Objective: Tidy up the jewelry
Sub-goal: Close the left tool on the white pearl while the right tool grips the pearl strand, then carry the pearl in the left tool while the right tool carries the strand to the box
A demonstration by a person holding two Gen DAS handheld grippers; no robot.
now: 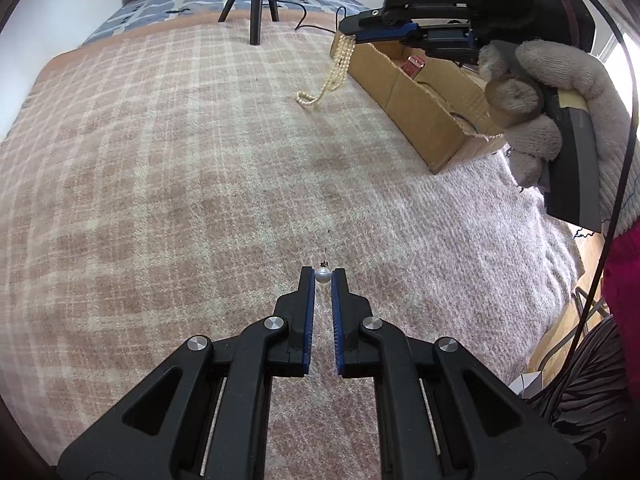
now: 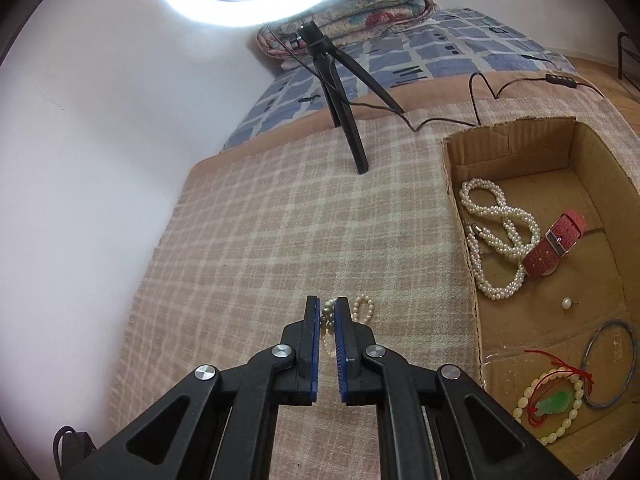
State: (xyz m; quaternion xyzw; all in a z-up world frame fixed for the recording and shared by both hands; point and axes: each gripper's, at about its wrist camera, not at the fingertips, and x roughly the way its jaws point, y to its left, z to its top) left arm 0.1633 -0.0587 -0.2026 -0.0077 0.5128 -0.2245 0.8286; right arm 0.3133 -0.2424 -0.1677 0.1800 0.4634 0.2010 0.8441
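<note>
In the left wrist view, the left gripper (image 1: 323,276) is pinching a single round white pearl earring (image 1: 322,275) between its blue-padded fingertips, holding it above the pink-and-cream plaid blanket (image 1: 180,168) that is covering the bed. Farther off, the right gripper (image 1: 352,32), carried by a hand in a grey knitted glove (image 1: 536,108), is clenching a multi-strand cream pearl bracelet (image 1: 332,76); the strands are dangling down from its tip, with the lowest loop hanging near or on the blanket just beside the open brown cardboard box (image 1: 424,100). A black tripod (image 1: 256,0) is standing on the blanket at the far end.

In the right wrist view, the right gripper (image 2: 328,308) is closing tightly on the pearl bracelet (image 2: 362,310), whose beads are showing between and just right of the pads. To the right, the cardboard box (image 2: 460,208) is holding a long twisted white pearl necklace (image 2: 496,236), a red woven watch strap (image 2: 556,240), a loose white pearl (image 2: 567,303), a thin grey metal bangle (image 2: 610,362) and a cream bead bracelet with red cord and green pendant (image 2: 556,404). The tripod (image 2: 344,108) is carrying a glowing white ring light (image 2: 208,8) in front of folded floral bedding (image 2: 380,4).
</note>
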